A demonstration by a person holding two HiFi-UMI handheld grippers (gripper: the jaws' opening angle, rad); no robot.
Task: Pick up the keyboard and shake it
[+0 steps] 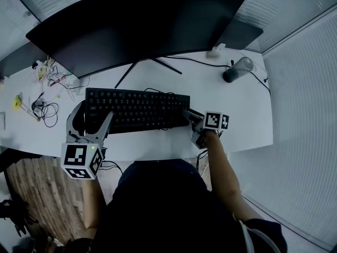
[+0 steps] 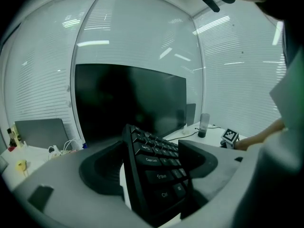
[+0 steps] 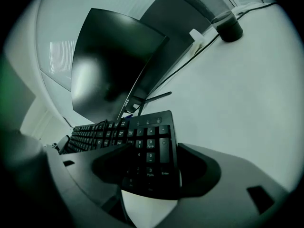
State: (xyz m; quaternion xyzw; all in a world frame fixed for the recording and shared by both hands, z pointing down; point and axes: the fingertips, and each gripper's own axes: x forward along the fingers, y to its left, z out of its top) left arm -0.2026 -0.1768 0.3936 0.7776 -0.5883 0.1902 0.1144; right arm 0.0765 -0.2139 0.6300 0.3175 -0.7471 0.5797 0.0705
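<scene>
A black keyboard (image 1: 138, 109) lies along the white desk (image 1: 231, 109) in front of the monitor. My left gripper (image 1: 96, 112) stands open at its left end, one finger outside the end and the other over the keys. In the left gripper view the keyboard (image 2: 156, 167) runs up between the wide jaws of the left gripper (image 2: 149, 161). My right gripper (image 1: 188, 115) is at the keyboard's right end. There the number pad (image 3: 149, 148) sits inside the right gripper (image 3: 156, 169), with a sliver of white desk showing beside the right jaw.
A wide curved monitor (image 1: 137, 25) on a thin-legged stand rises just behind the keyboard. A dark cylinder (image 1: 237, 70) with a cable stands at the back right. Loose cables (image 1: 47, 109) and a small yellow thing (image 1: 17, 101) lie at the left. The desk's front edge (image 1: 158, 151) runs close to my body.
</scene>
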